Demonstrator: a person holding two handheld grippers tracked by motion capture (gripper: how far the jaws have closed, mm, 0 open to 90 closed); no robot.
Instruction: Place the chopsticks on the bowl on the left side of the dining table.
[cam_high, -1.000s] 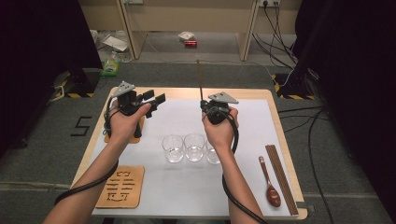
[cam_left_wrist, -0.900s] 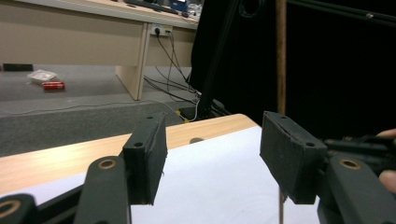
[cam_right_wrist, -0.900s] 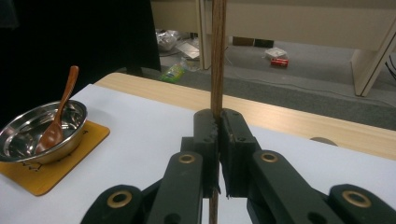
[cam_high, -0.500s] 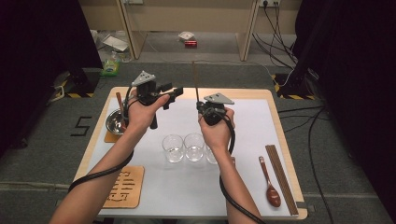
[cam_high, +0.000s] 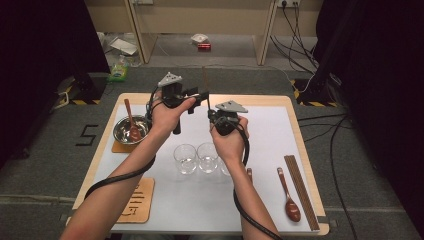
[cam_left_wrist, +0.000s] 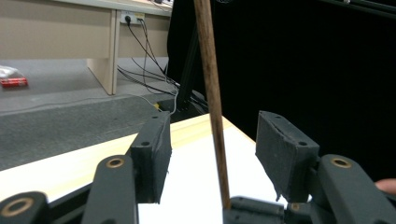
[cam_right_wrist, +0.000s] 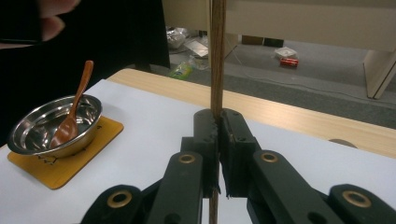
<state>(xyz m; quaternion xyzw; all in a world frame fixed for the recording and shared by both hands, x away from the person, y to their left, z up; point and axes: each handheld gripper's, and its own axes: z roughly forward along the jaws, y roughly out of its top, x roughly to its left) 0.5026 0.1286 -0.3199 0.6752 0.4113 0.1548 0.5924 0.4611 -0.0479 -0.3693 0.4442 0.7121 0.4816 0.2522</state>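
A thin brown wooden chopstick stands upright above the far middle of the table. My right gripper is shut on its lower part; in the right gripper view the pads press on the chopstick. My left gripper reaches in from the left at the stick's height. In the left gripper view the chopstick rises between the two pads, touching neither. The left gripper is open, and its jaws have just been closing.
A steel bowl holding a wooden spoon sits on an orange coaster at the far left. Three glasses stand mid-table. A wooden spoon and chopsticks lie at the right. A wooden coaster lies front left.
My left hand has moved right from over the bowl to the upright chopstick, so its jaws now straddle the stick. The right hand has stayed put.
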